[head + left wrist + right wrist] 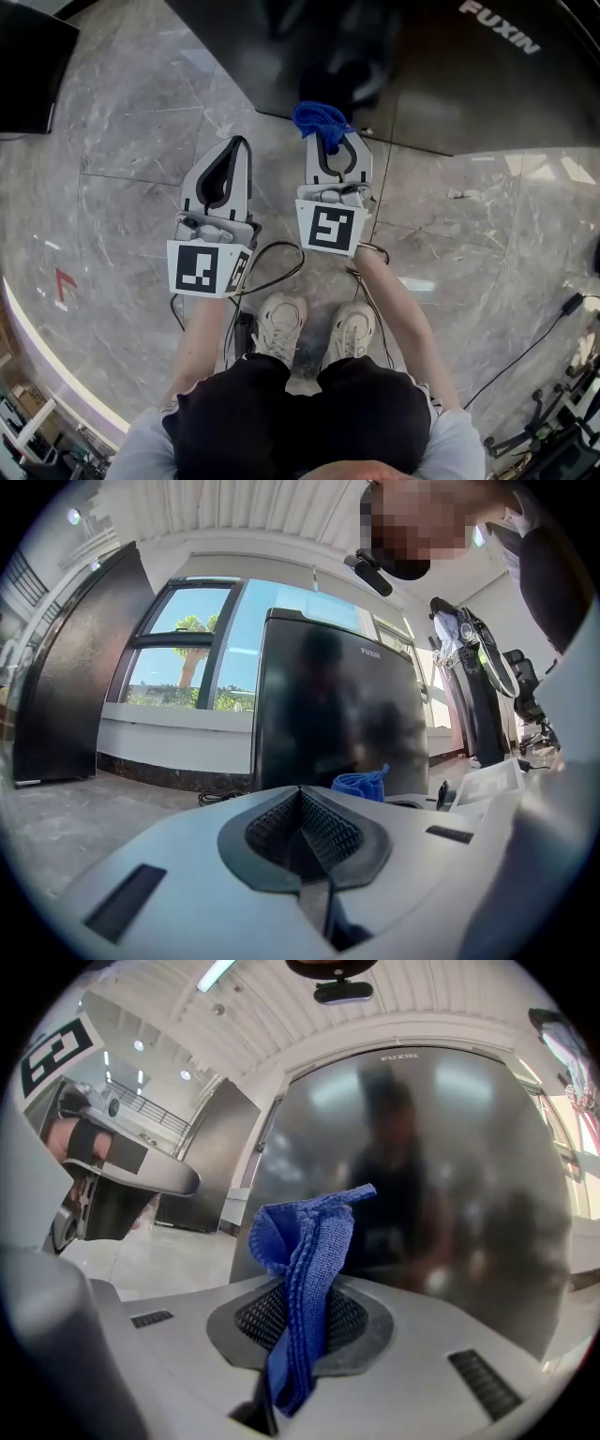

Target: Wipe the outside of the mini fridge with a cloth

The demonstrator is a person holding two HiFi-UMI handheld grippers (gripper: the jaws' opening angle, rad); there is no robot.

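The black mini fridge (403, 66) stands on the floor ahead of me; its glossy door (441, 1194) fills the right gripper view, and it rises beyond the jaws as a black fridge (328, 705) in the left gripper view. My right gripper (335, 141) is shut on a blue knitted cloth (305, 1279), whose bunched top (319, 119) sticks out of the jaws close to the fridge front. To its left my left gripper (228, 155) is shut with nothing in it, a little farther back from the fridge.
Grey marble floor (141, 122) lies all around. A second tall dark fridge (80, 667) stands at the left. Cables (281, 272) trail on the floor by my shoes (281, 323). Black stands (553, 431) and cords sit at the lower right.
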